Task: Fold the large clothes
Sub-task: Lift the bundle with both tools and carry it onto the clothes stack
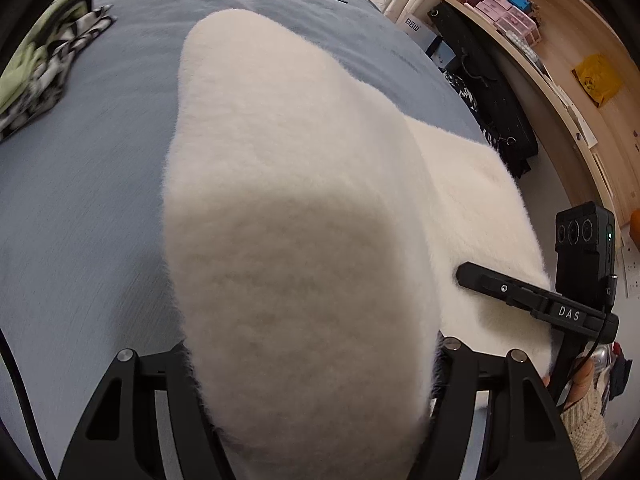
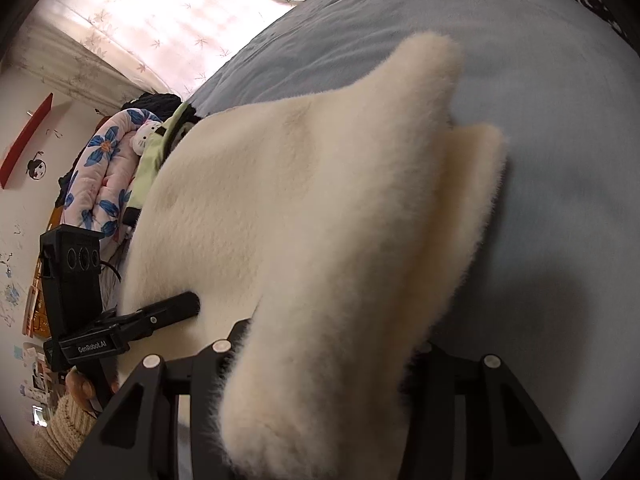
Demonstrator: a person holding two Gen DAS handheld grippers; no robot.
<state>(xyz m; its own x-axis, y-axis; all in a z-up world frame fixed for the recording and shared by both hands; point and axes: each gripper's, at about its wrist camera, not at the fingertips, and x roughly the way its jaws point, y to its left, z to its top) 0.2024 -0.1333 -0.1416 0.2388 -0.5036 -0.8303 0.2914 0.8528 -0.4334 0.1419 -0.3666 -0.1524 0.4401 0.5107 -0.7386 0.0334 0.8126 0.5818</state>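
Observation:
A large cream fleece garment (image 1: 280,140) lies across the blue-grey bed (image 1: 80,208), and its near edge is lifted off the sheet. My left gripper (image 1: 312,364) is shut on a thick bunch of that edge, and the fluff hides its fingertips. In the right wrist view the garment (image 2: 320,200) rises in a folded ridge, with my right gripper (image 2: 324,356) shut on its near end. Each gripper shows in the other's view: the right one's finger (image 1: 484,278) is pushed into the fleece at the right, the left one's finger (image 2: 176,306) at the left.
Green and zebra-striped clothes (image 1: 48,60) lie at the bed's far left. A wooden shelf (image 1: 560,60) and a black bag (image 1: 496,96) stand beside the bed on the right. A floral blanket pile (image 2: 100,184) sits under a bright curtain (image 2: 160,20).

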